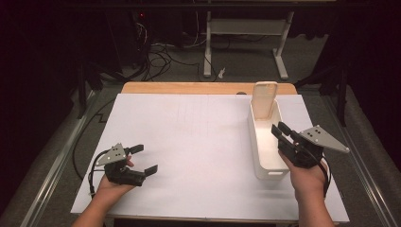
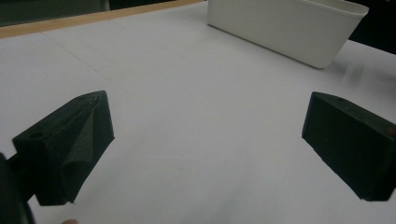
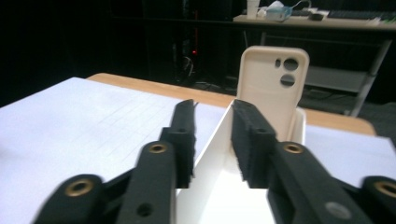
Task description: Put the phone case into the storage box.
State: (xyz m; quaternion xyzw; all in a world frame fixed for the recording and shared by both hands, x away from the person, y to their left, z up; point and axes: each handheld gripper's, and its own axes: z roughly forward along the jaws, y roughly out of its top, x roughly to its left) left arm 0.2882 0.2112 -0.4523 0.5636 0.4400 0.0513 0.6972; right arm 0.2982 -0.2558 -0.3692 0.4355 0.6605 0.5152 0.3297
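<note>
The right gripper [image 1: 283, 132] straddles the white bin's [image 1: 263, 151] right wall, jaws narrowly apart, unclamped; a phone case [image 1: 263, 97] leans at its far end. The left gripper [image 1: 142, 158] hovers wide open, empty, over the surface [image 1: 198, 142].

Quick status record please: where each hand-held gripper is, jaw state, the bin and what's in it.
Left hand-held gripper: near left of table, jaws wide open, holding nothing.
Right hand-held gripper: at the bin's side wall, jaws straddling the wall; whether they press it I cannot tell.
White bin: long, open-topped, on the right side of the white sheet.
Phone case: beige, standing upright at the bin's far end.
</note>
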